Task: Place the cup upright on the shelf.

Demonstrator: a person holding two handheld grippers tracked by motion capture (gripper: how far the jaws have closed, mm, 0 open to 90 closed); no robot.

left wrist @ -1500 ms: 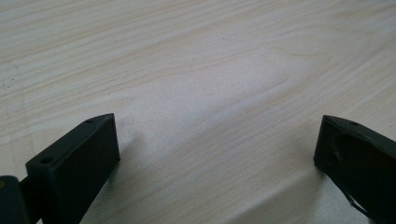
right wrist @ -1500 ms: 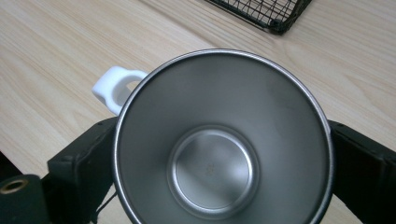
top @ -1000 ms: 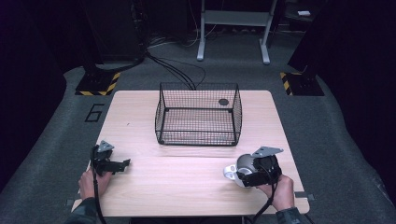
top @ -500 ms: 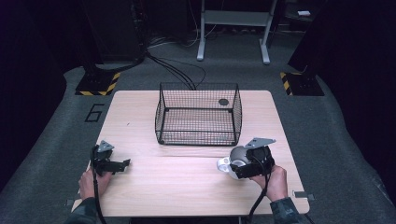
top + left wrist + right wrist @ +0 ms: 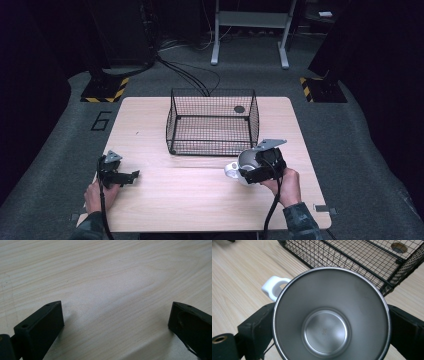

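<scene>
Since the earlier frames, my right gripper (image 5: 246, 172) has carried the steel mug (image 5: 245, 161) up and to the left, from the near right part of the surface (image 5: 200, 200) to a spot just in front of the wire basket (image 5: 212, 125); my left gripper (image 5: 131, 176) has held its place at the near left.

Mug position: it sits between my right fingers (image 5: 254, 332), one finger on each side of its wall, clamped. In the right gripper view the mug's open mouth (image 5: 330, 315) faces the camera and the interior is empty. Its white handle (image 5: 274, 286) projects to the upper left, clear of both fingers.

Left fingers (image 5: 40, 325): spread wide, nothing between them, bare wood below.

Container: the basket stands at the far centre of the surface. Nothing lies inside it; a round dark hole (image 5: 239, 109) in the surface shows through the mesh near its far right corner.

Clearance: the mug is near the basket's front right corner. Open wood lies between my two grippers and along the near edge.
</scene>
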